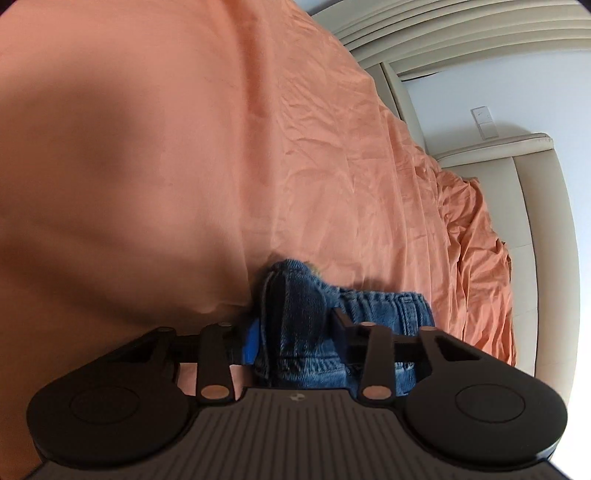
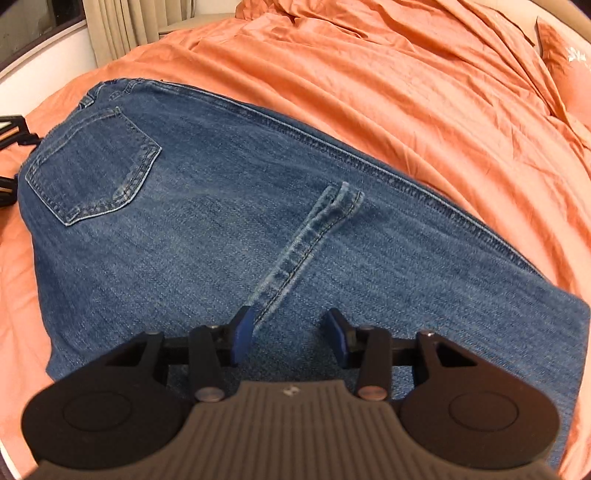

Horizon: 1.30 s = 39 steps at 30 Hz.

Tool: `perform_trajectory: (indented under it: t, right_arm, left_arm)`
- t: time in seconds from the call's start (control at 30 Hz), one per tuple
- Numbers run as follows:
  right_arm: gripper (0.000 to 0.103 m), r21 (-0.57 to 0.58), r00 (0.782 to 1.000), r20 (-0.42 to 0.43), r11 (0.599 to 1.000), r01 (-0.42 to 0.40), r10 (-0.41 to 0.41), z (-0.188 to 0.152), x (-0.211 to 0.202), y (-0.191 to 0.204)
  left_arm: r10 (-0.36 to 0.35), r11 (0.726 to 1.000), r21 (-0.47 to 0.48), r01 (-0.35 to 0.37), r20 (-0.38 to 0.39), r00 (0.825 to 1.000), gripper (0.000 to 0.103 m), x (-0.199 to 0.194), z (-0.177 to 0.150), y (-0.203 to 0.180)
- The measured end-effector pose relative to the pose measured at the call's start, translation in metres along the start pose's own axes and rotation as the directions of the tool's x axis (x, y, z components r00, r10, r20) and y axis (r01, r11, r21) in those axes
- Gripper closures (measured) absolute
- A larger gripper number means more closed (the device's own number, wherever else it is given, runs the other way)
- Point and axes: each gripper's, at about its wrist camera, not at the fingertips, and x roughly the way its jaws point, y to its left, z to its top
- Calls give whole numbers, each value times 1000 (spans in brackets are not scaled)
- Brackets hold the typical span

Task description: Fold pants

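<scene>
Blue jeans [image 2: 221, 206] lie flat on the orange bedsheet [image 2: 424, 92], back pocket [image 2: 96, 166] at the left, legs laid one over the other. My right gripper [image 2: 291, 334] is open just above the denim near the crotch seam [image 2: 295, 254], holding nothing. My left gripper [image 1: 295, 332] is shut on a bunched edge of the jeans [image 1: 306, 295] at the waist end, the denim filling the gap between the fingers. The left gripper shows at the far left edge of the right wrist view [image 2: 11, 136].
The orange sheet [image 1: 332, 166] covers the whole bed, wrinkled toward the far side. A cream padded headboard [image 1: 532, 192] and white wall stand beyond. Curtains [image 2: 122, 26] and a window sill are at the back left. A pillow [image 2: 569, 66] lies at the far right.
</scene>
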Motion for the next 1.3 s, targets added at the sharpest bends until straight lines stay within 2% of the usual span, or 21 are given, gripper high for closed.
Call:
perform_trajectory:
  t: [0.2,0.3,0.4,0.5,0.6,0.7,0.8,0.9,1.0,1.1,1.13,1.17,1.23,1.3]
  right_arm:
    - [63,31,999,27,999,-18,17,-4,-3,-5]
    - [63,55,999,46,998,-21,18,-9,-9,-8]
    - [63,70,997,77,997,-25,19,-14,-20,-10]
    - [63,100,992,120,994,-39,27,-22,-34,-11]
    - [63,147,985,167,987,-62,37,-33,-52,-18]
    - [63,199,980,195,978,-68,28,-46,-67,-27]
    - [63,262,979,204,964,-52,-2,-59,-78,-37]
    - [63,327,976,216,944,-50,-23,-71,-91,-54]
    - [62,375,971,237,926,-51,-43,-83,-102,-74]
    - [62,421,968,246,905,-68,-42,-98,-103,-96]
    - [62,438,970,242,896,-72,-40,-102,-100,-102]
    - [62,454,971,236,888,-75,-38,-106,-97,-107]
    - [61,497,977,213,864,-79,-33,-114,-90,-119]
    - [61,534,976,216,836,-125,8,-118,-84,-129]
  left_arm:
    - [-32,999,-20,33,15,999,80,-6,2,1]
    - [-54,996,69,51,48,997,83,-18,-2,-15]
    - [-122,985,128,111,78,989,84,-39,-8,-32]
    - [-198,950,268,163,109,974,84,-66,-26,-63]
    - [-277,858,480,183,132,952,84,-94,-64,-105]
    - [-346,722,663,197,99,933,84,-115,-114,-142]
    - [-387,550,810,203,32,921,84,-130,-179,-169]
    - [-374,399,890,221,-62,925,84,-135,-245,-183]
    - [-331,246,942,227,-139,933,84,-132,-311,-184]
    - [-249,120,959,256,-221,943,84,-120,-362,-168]
    - [-207,85,960,268,-246,947,84,-114,-377,-163]
    - [-157,62,958,279,-267,951,84,-107,-390,-157]
    - [-53,53,953,299,-297,954,83,-97,-403,-136]
    - [13,49,952,304,-305,952,80,-90,-408,-130]
